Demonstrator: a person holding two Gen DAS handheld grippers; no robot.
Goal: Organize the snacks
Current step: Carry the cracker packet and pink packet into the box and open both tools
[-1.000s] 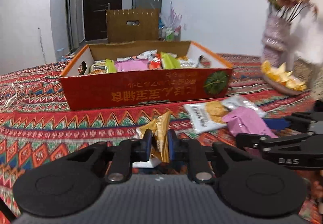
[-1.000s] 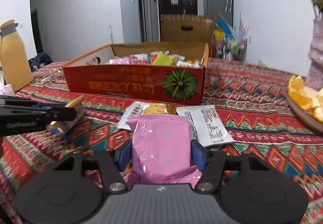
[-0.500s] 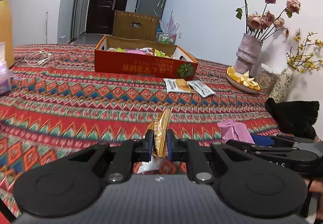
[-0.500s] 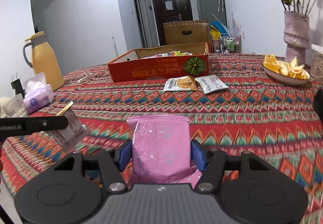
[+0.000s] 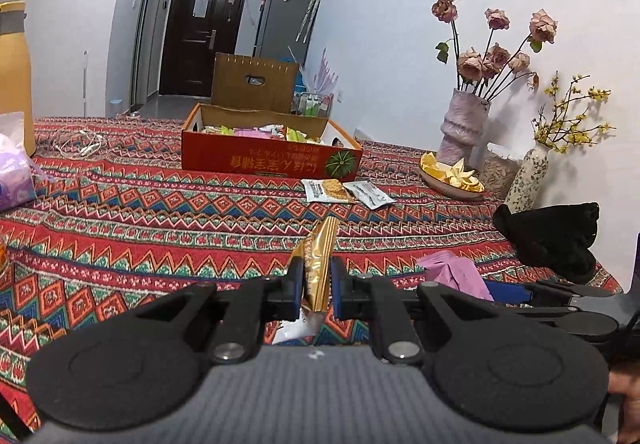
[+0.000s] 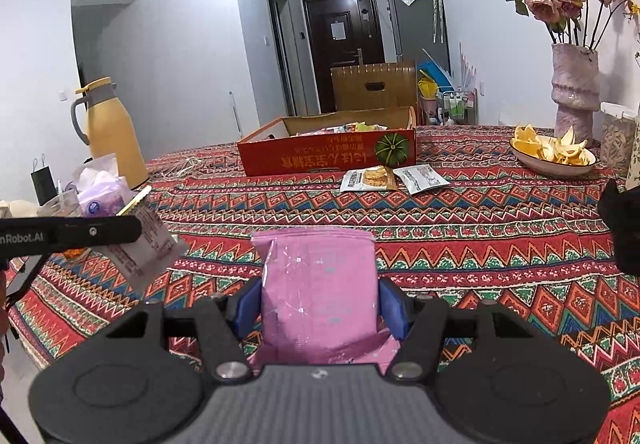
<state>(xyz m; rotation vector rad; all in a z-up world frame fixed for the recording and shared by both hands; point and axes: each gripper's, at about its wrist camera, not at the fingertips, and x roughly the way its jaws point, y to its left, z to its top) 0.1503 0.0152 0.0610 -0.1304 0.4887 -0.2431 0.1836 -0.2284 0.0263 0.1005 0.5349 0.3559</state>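
L gripper clamped tight on a gold snack packet, packet edge-on and upright between the pads, white end hanging below. R gripper gripping a pink snack pouch across its width, blue pads pressed on both sides, pouch upright. Both held above the patterned tablecloth, near its front edge. R gripper sits at 3 o'clock from L in the left wrist view.

From L gripper outward: 2 loose packets, cracker packet and white sachet, side by side at 12 o'clock on the cloth. Just behind them the red snack box, open top, packets inside. Bowl of orange peels at 1 o'clock, flower vase behind it. Yellow thermos at 10 o'clock from R gripper.
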